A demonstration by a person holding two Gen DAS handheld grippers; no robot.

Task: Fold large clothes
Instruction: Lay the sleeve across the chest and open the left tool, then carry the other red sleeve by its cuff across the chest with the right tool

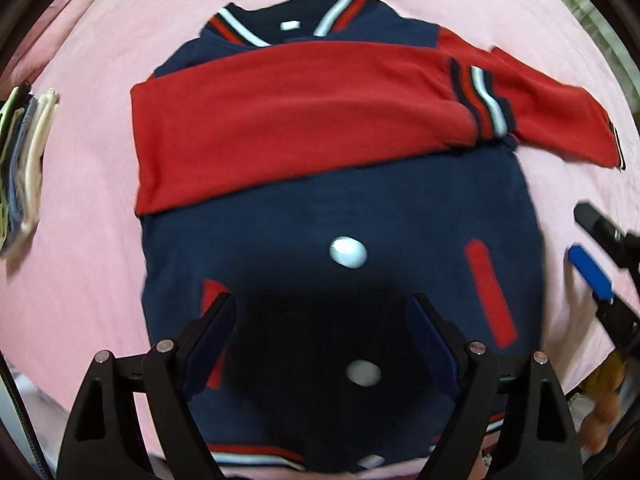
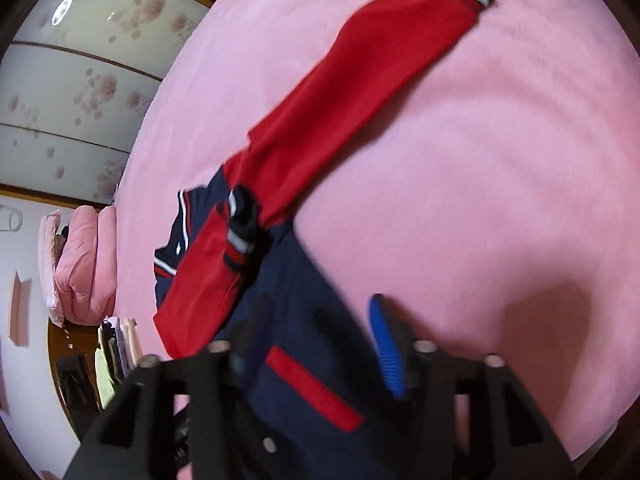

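Two tools hang over a navy and red jacket [image 1: 360, 208] spread on the pink bed [image 1: 100, 260]. Its long axis runs straight ahead of your left tool [image 1: 324, 320], hem nearest, striped collar [image 1: 340, 12] farthest. One red sleeve [image 1: 280, 120] lies folded across the chest; the other sleeve [image 2: 360, 92] stretches away ahead of your right tool [image 2: 316, 344], cuff at the far end. A stack of folded clothes [image 1: 24, 160] sits well to the left of your left tool, clear of the jacket. Your left tool stands wide above the lower front, gripping nothing. Your right tool, blue pad [image 2: 386, 348] showing, also stands wide at the jacket's right edge, empty.
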